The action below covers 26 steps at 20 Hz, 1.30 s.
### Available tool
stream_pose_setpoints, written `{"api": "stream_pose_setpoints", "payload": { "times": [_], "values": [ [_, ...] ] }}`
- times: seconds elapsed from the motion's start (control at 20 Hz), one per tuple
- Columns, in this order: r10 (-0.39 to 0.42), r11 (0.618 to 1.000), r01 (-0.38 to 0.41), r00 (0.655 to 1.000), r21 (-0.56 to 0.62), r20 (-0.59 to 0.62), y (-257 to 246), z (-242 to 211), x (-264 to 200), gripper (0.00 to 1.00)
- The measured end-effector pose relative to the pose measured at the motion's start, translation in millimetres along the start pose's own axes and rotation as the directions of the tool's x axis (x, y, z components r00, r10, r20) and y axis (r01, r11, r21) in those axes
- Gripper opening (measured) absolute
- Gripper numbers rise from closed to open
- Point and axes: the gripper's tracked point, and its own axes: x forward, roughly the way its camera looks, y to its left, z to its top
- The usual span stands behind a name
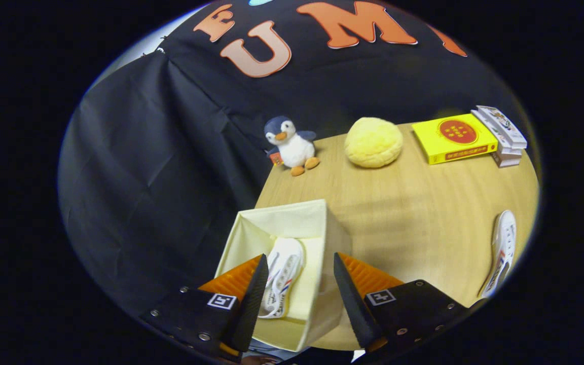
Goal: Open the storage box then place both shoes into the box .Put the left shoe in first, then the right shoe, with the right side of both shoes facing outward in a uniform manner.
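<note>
A pale cream fabric storage box (292, 219) stands open on the wooden table, right under my fingers. One white shoe (284, 274) with red and blue stripes lies inside it, against the box's left wall, seen between my fingers. The other white shoe (502, 251) lies on the table far to the right of the box. My gripper (299, 263) hovers above the box, open, with nothing between its fingers.
A plush penguin (292, 144), a yellow round plush (373, 142), a yellow book (454, 138) and a stack of small boxes (502, 134) line the far side of the table (413, 213). Black cloth hangs to the left.
</note>
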Motion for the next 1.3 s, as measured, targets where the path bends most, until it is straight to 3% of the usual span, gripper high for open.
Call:
{"api": "stream_pose_setpoints", "payload": {
  "times": [0.3, 0.7, 1.05, 1.3],
  "values": [
    [-0.171, 0.984, 0.175, 0.982, -0.038, 0.081, -119.6, 0.3, -43.5, 0.9],
    [-0.432, 0.899, 0.435, 0.9, -0.054, 0.061, -282.9, -39.1, -104.7, 0.86],
    [-0.489, 0.871, 0.486, 0.871, -0.078, -0.036, -351.2, -92.8, -115.3, 0.73],
    [-0.525, 0.844, 0.509, 0.848, -0.168, -0.068, -383.3, -114.4, -109.2, 0.59]
  ]
}}
